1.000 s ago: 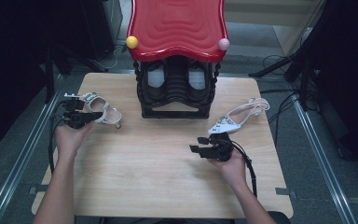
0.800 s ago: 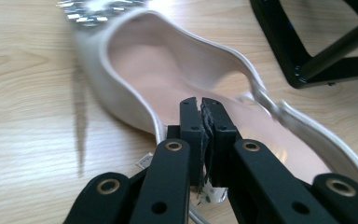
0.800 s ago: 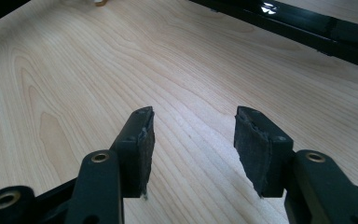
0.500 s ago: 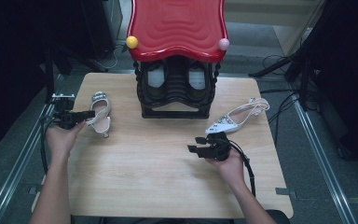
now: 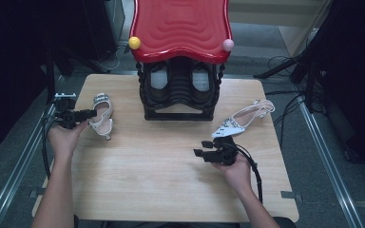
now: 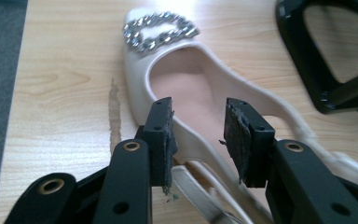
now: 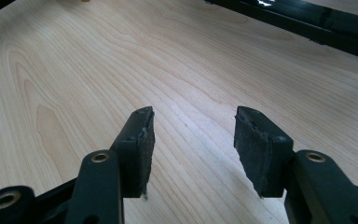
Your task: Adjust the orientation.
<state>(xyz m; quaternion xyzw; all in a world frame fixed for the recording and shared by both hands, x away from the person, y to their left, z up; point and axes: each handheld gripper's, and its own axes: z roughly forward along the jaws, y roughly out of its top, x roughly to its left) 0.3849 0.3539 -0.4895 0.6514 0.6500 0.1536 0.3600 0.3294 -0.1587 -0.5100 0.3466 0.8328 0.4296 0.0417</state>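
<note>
Your left gripper (image 6: 198, 140) has just been opening: its fingers (image 6: 161, 135) now stand apart, astride the side wall of the white buckle shoe (image 5: 101, 114) without pressing it. Half a second ago the shoe hung tilted in your grip; now it lies flat on the table (image 5: 171, 180), left of the red-topped shoe rack (image 5: 180, 28). That looks like a completed set-down. Your right gripper (image 5: 214, 153) hovers wide open and empty near the strappy sandal (image 5: 242, 121).
</note>
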